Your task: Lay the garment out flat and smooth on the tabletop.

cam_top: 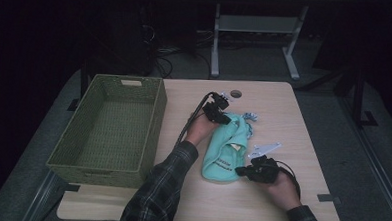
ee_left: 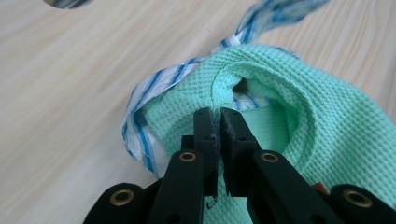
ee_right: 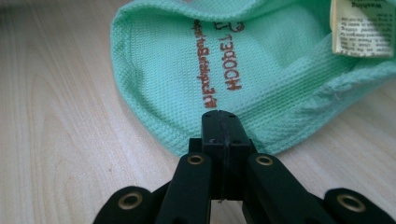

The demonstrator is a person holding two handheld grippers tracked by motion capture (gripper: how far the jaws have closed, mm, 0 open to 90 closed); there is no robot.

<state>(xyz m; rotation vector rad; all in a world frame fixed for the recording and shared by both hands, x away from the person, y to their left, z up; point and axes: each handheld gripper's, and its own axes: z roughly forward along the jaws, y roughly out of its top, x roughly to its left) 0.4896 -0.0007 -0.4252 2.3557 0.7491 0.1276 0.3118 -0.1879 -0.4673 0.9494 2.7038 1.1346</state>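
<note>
Both hand-held grippers pinch the mint-green waffle-weave cloth [cam_top: 226, 149] on the pale wooden desk [cam_top: 284, 114]: right hand-held gripper [ee_right: 221, 114] clamps its near hem, left hand-held gripper [ee_left: 215, 112] its far edge.

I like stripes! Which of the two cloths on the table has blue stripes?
The white cloth peeking from under the far end of the mint-green cloth. The green one is plain, with brown lettering and a label.

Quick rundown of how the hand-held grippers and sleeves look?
Both are matte black: the left hand-held gripper and the right hand-held gripper have two flat jaws on linkage arms with brass-coloured pivot rivets. A black cable trails from the left one, and a grey three-cornered plate sits by the right. Sleeves are dark plaid.
</note>
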